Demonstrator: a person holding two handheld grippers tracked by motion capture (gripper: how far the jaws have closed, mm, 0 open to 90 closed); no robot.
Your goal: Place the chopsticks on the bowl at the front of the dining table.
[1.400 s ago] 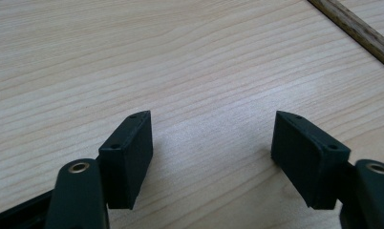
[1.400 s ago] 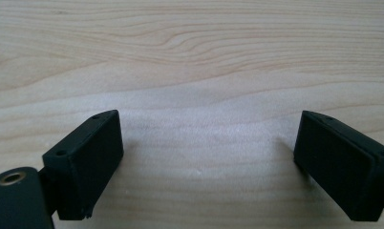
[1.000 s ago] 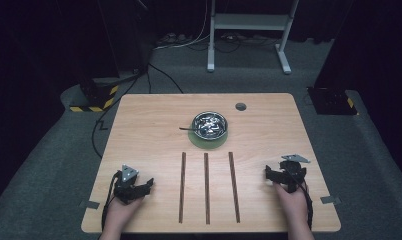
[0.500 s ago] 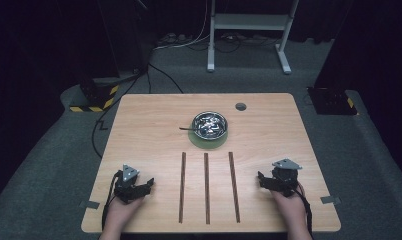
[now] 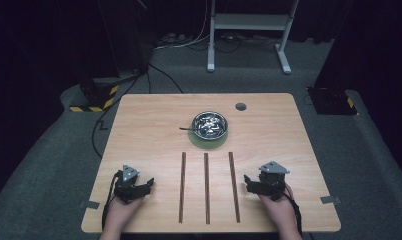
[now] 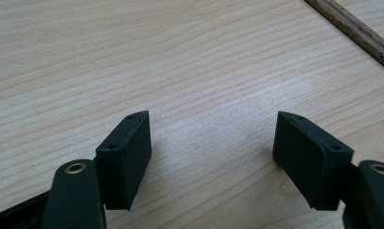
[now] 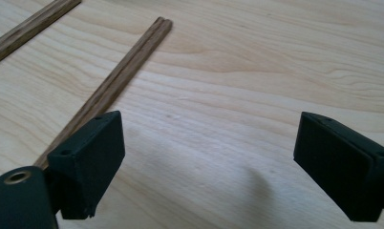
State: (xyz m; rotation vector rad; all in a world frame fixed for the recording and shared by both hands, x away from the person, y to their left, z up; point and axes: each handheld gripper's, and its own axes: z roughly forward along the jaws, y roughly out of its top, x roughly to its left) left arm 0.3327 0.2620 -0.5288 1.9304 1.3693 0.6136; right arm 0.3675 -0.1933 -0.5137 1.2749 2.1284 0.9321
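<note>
- High view: your left gripper rests on the table at the near left corner, jaws spread and empty. The left chopstick pair lies just to the right of it, apart from it.
- High view: your right gripper rests at the near right, jaws spread and empty. The right chopstick pair lies just to the left of its jaw tips; whether they touch cannot be told here. The middle chopstick pair lies one row beyond that.
- High view: ahead of both grippers, past the far ends of the three pairs, a metal bowl stands on a green coaster. A thin stick pokes out of its left side.
- Left gripper view: the jaws of your left gripper stand wide apart over bare wood, with nothing between them. One chopstick pair crosses the upper right corner, well clear of the right jaw.
- Right gripper view: the jaws of your right gripper stand wide apart with bare wood between them. The nearest chopstick pair runs diagonally and passes beneath the left jaw. A second pair lies farther to the left.
</note>
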